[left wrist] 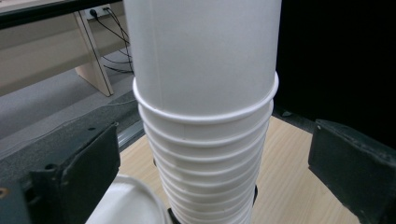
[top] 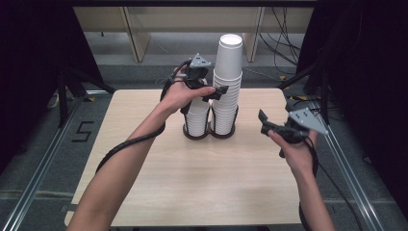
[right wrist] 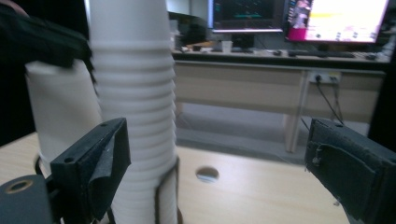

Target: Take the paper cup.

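Tall cup stack (top: 227, 82) between spread left gripper (top: 215, 93) jaws, shorter stack (top: 197, 117) beside

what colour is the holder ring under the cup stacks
Dark brown, nearly black. The holder under the white cup stacks shows best in the high view.

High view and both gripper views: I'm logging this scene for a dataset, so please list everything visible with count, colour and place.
Tall cup stack: one, white paper, table rear centre, right ring of holder.
Short cup stack: one, white, left ring, beside the tall one.
Cup holder: one, dark, two-ringed, under both stacks.
Table: one, light wood.
Monitors: two, lit, on far desk.
Left gripper: black, open, at the stacks.
Right gripper: black, open, right of the stacks.
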Action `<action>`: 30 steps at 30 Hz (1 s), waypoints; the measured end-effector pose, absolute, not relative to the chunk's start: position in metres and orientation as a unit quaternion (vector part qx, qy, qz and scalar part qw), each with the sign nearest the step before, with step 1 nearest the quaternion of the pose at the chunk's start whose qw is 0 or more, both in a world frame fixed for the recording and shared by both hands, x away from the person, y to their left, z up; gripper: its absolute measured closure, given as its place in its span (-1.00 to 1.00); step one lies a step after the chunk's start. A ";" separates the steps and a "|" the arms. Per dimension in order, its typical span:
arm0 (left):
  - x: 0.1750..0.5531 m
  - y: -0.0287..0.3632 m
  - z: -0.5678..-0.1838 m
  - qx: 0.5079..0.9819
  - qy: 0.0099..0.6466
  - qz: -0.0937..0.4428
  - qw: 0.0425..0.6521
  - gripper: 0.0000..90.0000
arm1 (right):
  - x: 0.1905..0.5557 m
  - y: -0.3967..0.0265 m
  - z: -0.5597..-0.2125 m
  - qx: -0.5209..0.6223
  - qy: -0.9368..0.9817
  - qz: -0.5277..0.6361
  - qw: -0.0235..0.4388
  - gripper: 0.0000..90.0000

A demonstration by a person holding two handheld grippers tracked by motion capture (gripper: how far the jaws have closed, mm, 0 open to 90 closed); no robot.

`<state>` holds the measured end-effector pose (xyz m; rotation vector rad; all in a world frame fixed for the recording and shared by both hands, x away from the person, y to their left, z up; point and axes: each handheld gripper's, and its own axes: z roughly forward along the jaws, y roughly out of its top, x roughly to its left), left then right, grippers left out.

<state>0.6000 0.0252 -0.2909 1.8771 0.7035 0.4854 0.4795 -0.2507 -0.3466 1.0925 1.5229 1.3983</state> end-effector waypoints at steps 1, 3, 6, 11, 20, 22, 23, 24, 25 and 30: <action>0.601 0.023 -0.292 0.780 0.293 0.202 0.514 -0.96 | 0.485 -0.247 -0.338 0.425 0.602 0.550 0.392 -0.82; 0.604 0.020 -0.293 0.780 0.295 0.199 0.515 -0.96 | 0.496 -0.241 -0.323 0.415 0.610 0.549 0.393 -0.82; 0.608 0.017 -0.293 0.779 0.300 0.189 0.518 -0.96 | 0.510 -0.231 -0.308 0.409 0.616 0.555 0.381 -0.82; 0.613 0.015 -0.295 0.780 0.301 0.190 0.515 -0.94 | 0.531 -0.216 -0.292 0.404 0.624 0.568 0.354 -0.81; 0.618 0.008 -0.299 0.772 0.308 0.192 0.522 -0.86 | 0.561 -0.192 -0.270 0.406 0.630 0.579 0.319 -0.82; 0.619 0.008 -0.300 0.773 0.306 0.197 0.520 -0.83 | 0.567 -0.186 -0.265 0.401 0.640 0.575 0.315 -0.82; 0.619 0.008 -0.300 0.770 0.309 0.199 0.523 -0.81 | 0.570 -0.184 -0.263 0.396 0.644 0.572 0.317 -0.82; 0.619 0.008 -0.300 0.769 0.308 0.199 0.523 -0.80 | 0.571 -0.183 -0.261 0.397 0.646 0.571 0.316 -0.82; 0.619 0.008 -0.300 0.771 0.308 0.198 0.520 -0.80 | 0.574 -0.180 -0.259 0.401 0.647 0.570 0.310 -0.82; 0.620 0.008 -0.301 0.771 0.306 0.197 0.522 -0.80 | 0.586 -0.172 -0.253 0.401 0.655 0.564 0.303 -0.82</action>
